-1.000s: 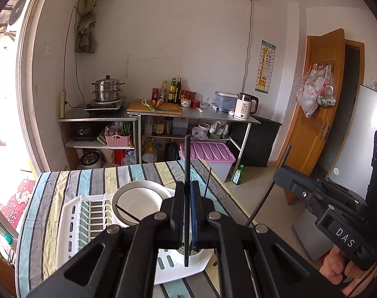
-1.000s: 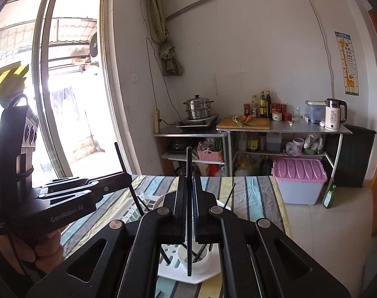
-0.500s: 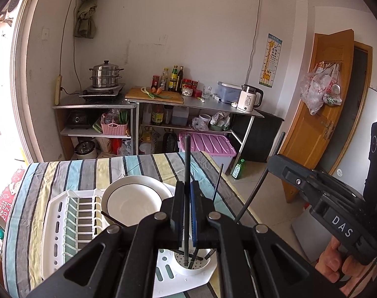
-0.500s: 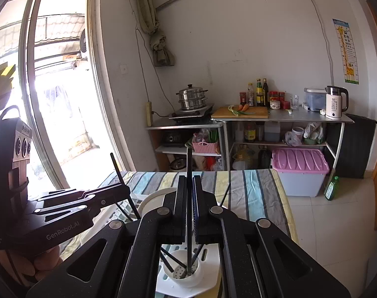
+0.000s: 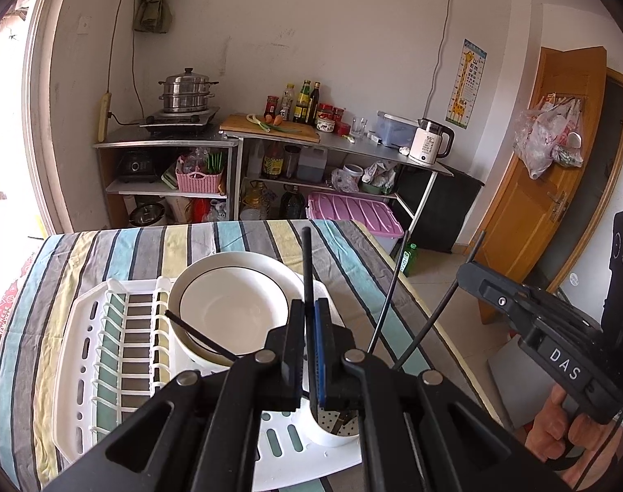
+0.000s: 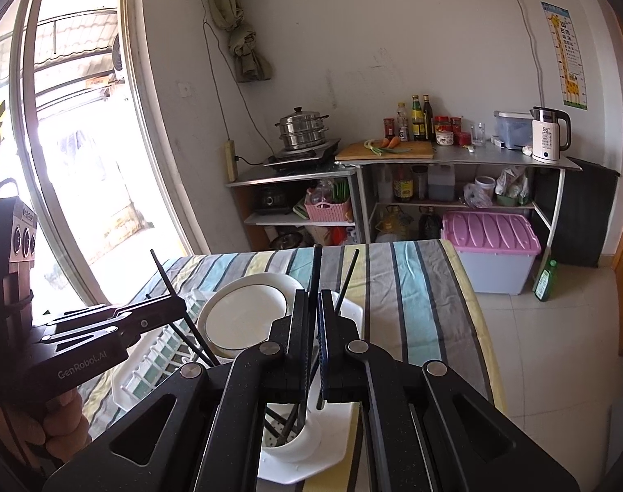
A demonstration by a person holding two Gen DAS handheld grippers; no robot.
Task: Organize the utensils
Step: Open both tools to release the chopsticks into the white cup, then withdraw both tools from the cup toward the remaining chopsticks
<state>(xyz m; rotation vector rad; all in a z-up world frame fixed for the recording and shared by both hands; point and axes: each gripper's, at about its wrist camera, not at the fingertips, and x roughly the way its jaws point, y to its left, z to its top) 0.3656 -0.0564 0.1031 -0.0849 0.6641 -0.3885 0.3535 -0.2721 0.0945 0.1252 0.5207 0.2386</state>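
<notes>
While both claws hang over the table (image 5: 119, 246), each one is pinched tight on a black chopstick. At the far left sits a white rack (image 5: 106, 352) on the striped cloth, with a plate (image 5: 233, 307) leaning in it. Just right of the plate, at the near right corner of the rack, stands a round white cup (image 5: 332, 430) with holes in its bottom. Some chopsticks already stand in that cup and lean out to the sides. The left claw (image 5: 309, 340) is right above the cup, and its chopstick (image 5: 307, 262) points up past the fingers and down toward the cup. Farther right, the right claw (image 6: 311, 336) holds its chopstick (image 6: 316, 270) the same way, with the low end in the cup beside the others. A hand (image 5: 565, 430) grips the right claw's handle at the far right.
</notes>
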